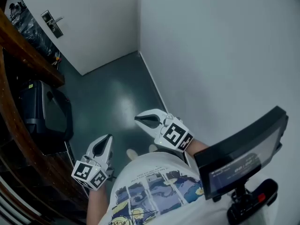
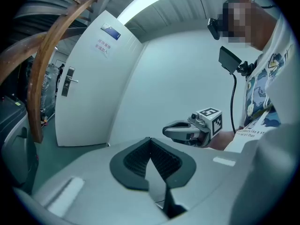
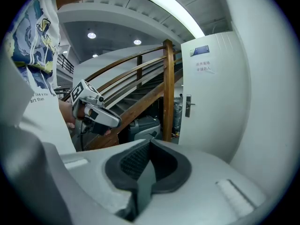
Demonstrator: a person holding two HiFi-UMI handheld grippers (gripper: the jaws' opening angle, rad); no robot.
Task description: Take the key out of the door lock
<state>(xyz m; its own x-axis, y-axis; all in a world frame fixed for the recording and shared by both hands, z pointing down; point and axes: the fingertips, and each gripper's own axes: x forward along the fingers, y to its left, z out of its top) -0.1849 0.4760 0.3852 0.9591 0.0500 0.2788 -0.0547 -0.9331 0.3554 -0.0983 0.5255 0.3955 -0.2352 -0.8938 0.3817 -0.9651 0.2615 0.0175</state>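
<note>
A white door [image 1: 89, 22] stands at the far end of the narrow space, with a metal lock plate and handle [image 1: 51, 23] near its left edge. The same lock plate and handle [image 2: 67, 81] appear in the left gripper view and again, as the lock plate [image 3: 188, 106], in the right gripper view. No key is discernible at this distance. My left gripper [image 1: 104, 143] is held low by the person's body, jaws shut and empty. My right gripper [image 1: 143, 119] is beside it, shut and empty too. Both are far from the door.
A wooden stair rail [image 1: 26, 50] and a dark case [image 1: 44, 111] line the left side. A plain white wall [image 1: 220, 55] runs along the right. Green floor [image 1: 112, 93] stretches between me and the door. A small screen [image 1: 243, 156] hangs at my chest.
</note>
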